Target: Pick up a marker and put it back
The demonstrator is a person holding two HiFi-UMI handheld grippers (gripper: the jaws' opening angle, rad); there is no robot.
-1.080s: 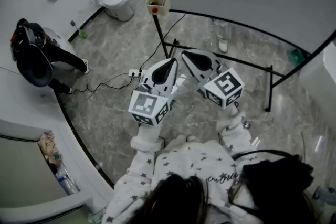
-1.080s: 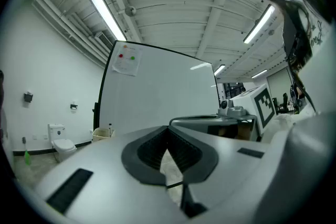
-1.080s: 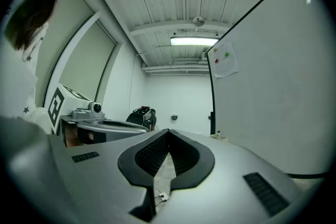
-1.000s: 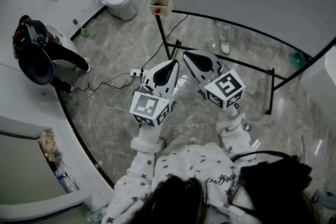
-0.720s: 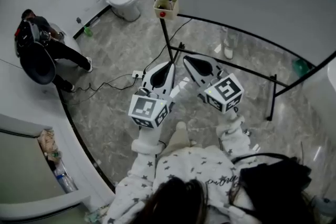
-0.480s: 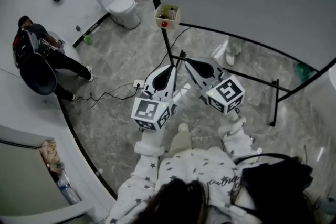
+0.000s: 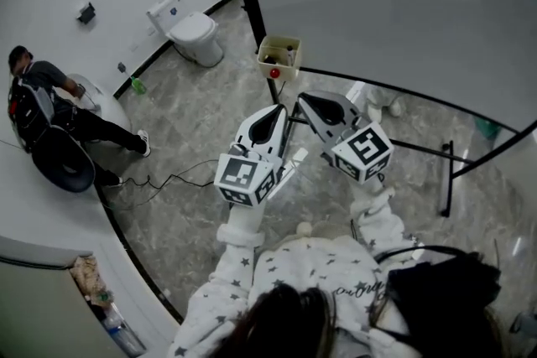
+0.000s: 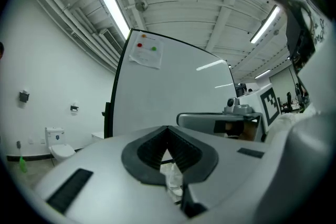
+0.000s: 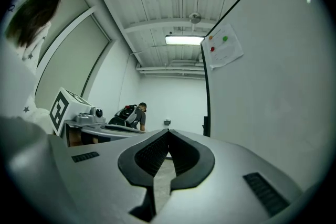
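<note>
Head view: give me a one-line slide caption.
Left tool and right tool, both shut, held near the box by the whiteboard.

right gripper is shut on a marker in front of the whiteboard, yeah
Not quite. The right gripper is shut, but on nothing. The right gripper view shows its jaws meeting at the tips with no marker between them, only floor showing through the gap below. The rest holds: it is in front of the whiteboard.
</note>
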